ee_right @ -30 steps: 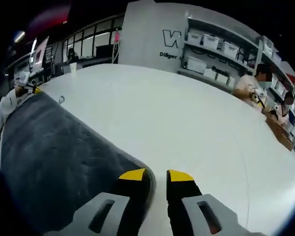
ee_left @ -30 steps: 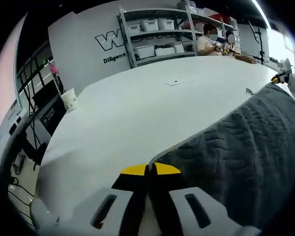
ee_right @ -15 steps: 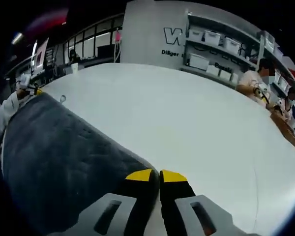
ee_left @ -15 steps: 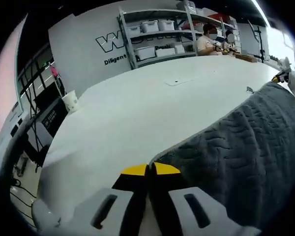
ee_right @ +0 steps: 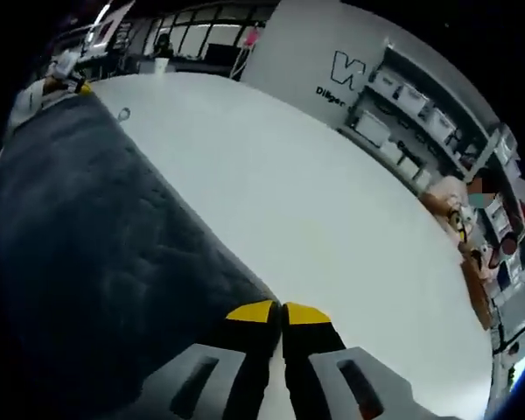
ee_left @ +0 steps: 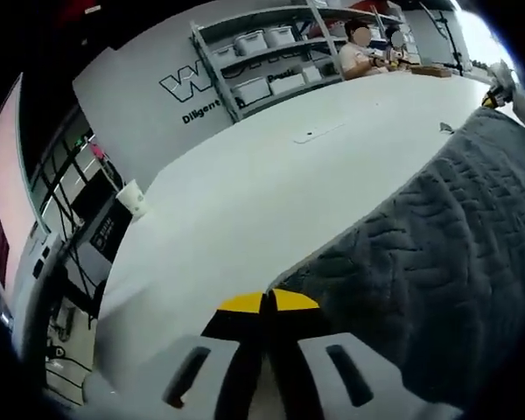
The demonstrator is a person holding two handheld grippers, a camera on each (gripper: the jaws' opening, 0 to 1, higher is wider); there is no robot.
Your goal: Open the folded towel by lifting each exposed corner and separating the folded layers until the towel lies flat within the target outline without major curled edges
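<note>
A dark grey quilted towel lies on the white table and spreads to the right in the left gripper view. My left gripper is shut on the towel's near corner, its yellow tips pressed together. In the right gripper view the same towel spreads to the left. My right gripper is shut on its other corner. The other gripper shows small at the towel's far end in each view, as the right gripper and the left gripper.
Shelves with white bins stand behind the table against a grey wall with lettering. Two people sit at the table's far side. A white cup stands near the table's left edge. Bare table surface stretches beyond the towel.
My right gripper has gone from open to shut on the towel corner. Both views have tilted and shifted, so both hands moved while holding the corners.
</note>
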